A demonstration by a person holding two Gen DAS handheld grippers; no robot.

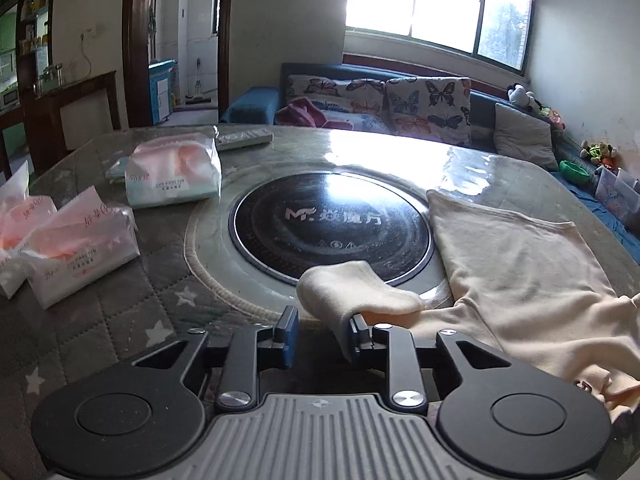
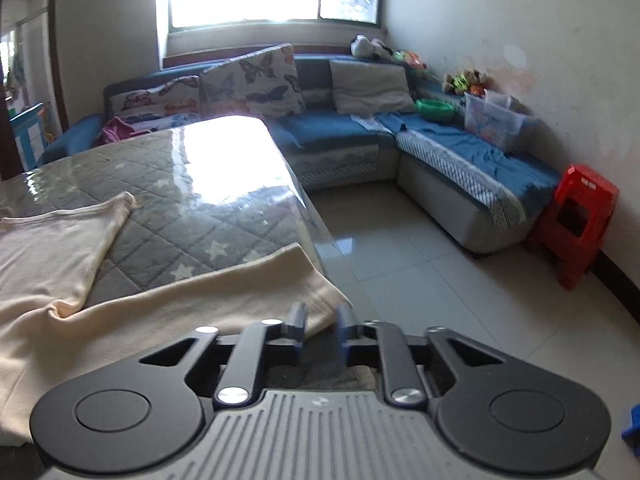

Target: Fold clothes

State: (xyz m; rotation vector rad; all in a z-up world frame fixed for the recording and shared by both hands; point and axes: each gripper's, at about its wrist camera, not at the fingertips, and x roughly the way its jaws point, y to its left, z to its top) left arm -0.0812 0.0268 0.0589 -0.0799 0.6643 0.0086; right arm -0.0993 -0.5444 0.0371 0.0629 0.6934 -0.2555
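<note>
A cream garment (image 1: pixel 520 272) lies spread on the quilted grey table (image 1: pixel 120 312), right of the black round hotplate (image 1: pixel 332 224). One sleeve end (image 1: pixel 352 292) curls up and drapes over the right finger of my left gripper (image 1: pixel 323 330), whose jaws stand apart without pinching it. In the right wrist view the same garment (image 2: pixel 168 312) lies near the table's right edge. Its corner (image 2: pixel 320 312) reaches into the gap of my right gripper (image 2: pixel 321 322), which is open with its pads off the cloth.
Several tissue packs (image 1: pixel 172 172) and a remote (image 1: pixel 244 138) lie on the table's left and far side. A blue corner sofa (image 2: pixel 360 132) with cushions runs behind the table. A red stool (image 2: pixel 576 220) stands on the tiled floor (image 2: pixel 420 280) at the right.
</note>
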